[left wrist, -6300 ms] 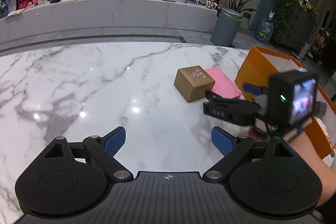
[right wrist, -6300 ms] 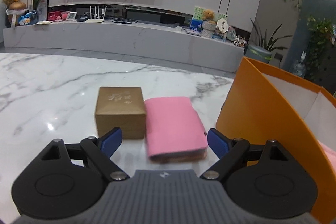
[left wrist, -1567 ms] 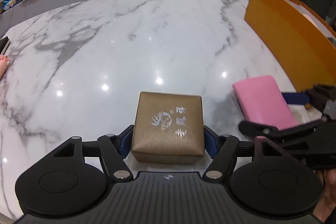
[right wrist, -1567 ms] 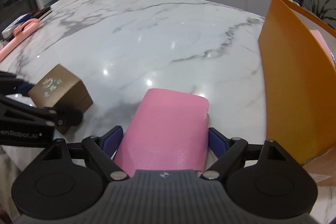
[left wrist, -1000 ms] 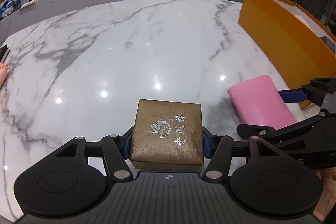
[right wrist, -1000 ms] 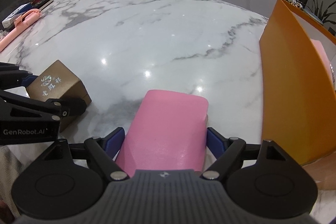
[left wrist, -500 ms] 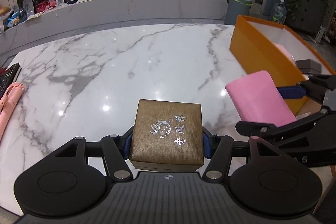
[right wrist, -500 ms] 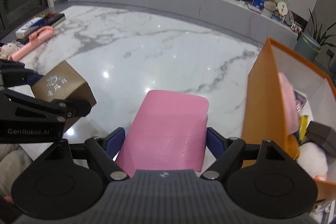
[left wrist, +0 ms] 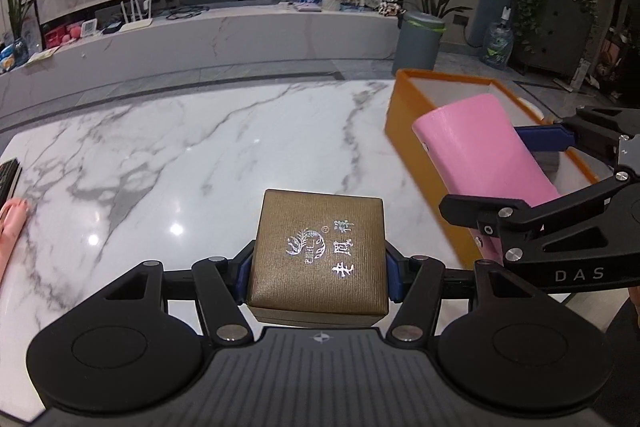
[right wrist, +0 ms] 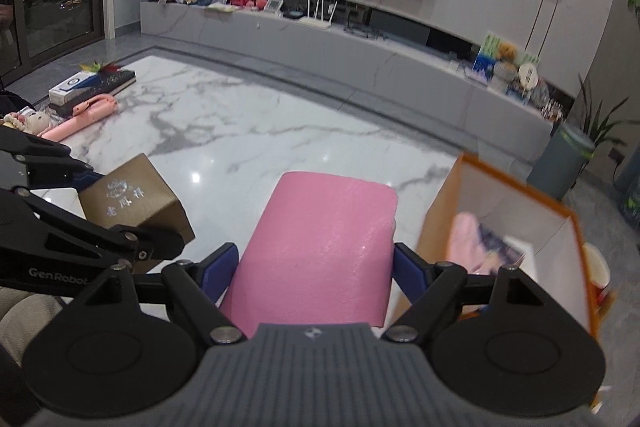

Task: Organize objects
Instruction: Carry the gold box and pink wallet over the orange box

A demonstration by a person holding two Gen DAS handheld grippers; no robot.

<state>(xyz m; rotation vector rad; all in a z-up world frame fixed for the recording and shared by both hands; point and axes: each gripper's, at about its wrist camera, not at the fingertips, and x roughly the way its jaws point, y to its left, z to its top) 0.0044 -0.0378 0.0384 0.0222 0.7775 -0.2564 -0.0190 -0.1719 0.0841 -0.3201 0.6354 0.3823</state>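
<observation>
My left gripper is shut on a small gold box with silver lettering and holds it above the marble table. My right gripper is shut on a pink wallet, lifted and tilted up. The wallet also shows in the left wrist view, over the near wall of the orange box. The gold box shows at the left of the right wrist view. The orange box stands at the right, open on top, with several items inside.
A pink stick-shaped object, a plush toy and a stack of boxes lie at the table's far left edge. A long grey TV bench and a grey bin stand beyond the table.
Both grippers have risen from the table with their loads. The pink wallet has moved up and toward the orange box, whose inside now shows.
</observation>
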